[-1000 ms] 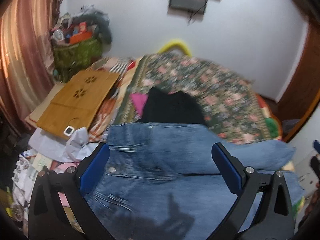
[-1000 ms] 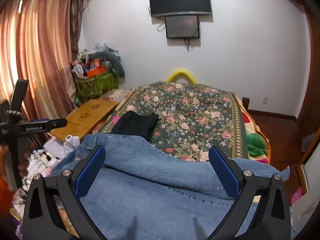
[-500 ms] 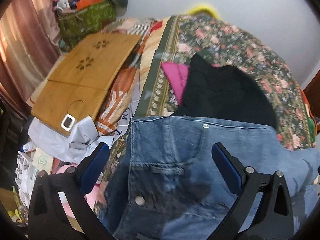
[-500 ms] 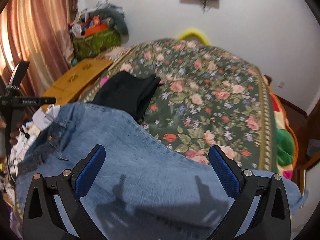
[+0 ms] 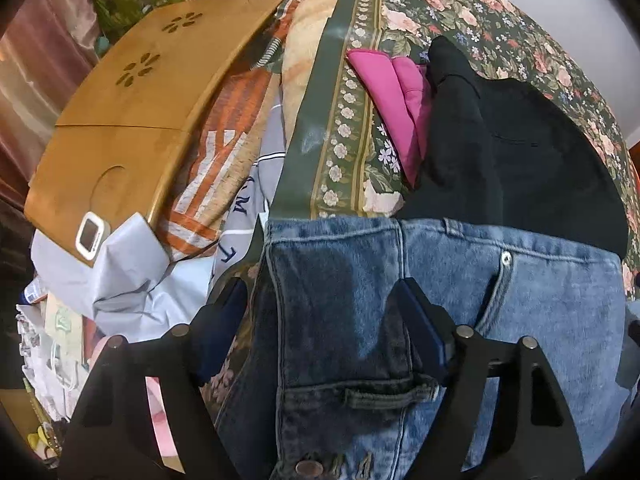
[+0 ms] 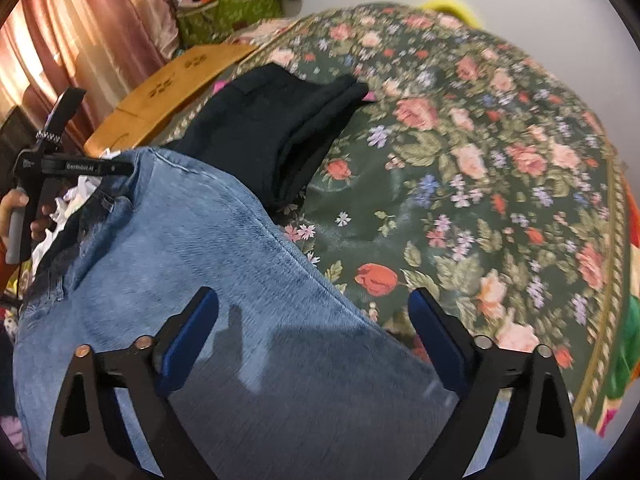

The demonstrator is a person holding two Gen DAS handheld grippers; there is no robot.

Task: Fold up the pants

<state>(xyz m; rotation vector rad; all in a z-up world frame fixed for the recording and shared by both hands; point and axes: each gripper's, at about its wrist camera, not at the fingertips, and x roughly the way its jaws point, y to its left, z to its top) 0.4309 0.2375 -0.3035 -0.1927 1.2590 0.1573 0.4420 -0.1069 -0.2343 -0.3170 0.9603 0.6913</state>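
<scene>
Left wrist view shows one pair of blue jeans (image 5: 460, 312) lying across the near edge of the bed, waistband toward the bed's left edge; the left gripper (image 5: 320, 320) hangs low over the waistband corner, its jaws spread wide to either side of the denim and closed on nothing, though whether the pads touch the cloth cannot be told; beyond the waistband lie one folded black garment (image 5: 512, 160) and one pink cloth (image 5: 396, 100) tucked partly beneath it, both on the floral bedspread (image 5: 500, 12); past the bed's left edge rests one wooden lap desk (image 5: 136, 108) on striped and white fabric. Right wrist view shows the right gripper (image 6: 314, 336) over the jeans' leg (image 6: 240, 300), fingers wide apart and gripping nothing; one black garment (image 6: 272, 128) sits just beyond the denim; the bedspread (image 6: 500, 160) runs bare toward the far and right edges.
</scene>
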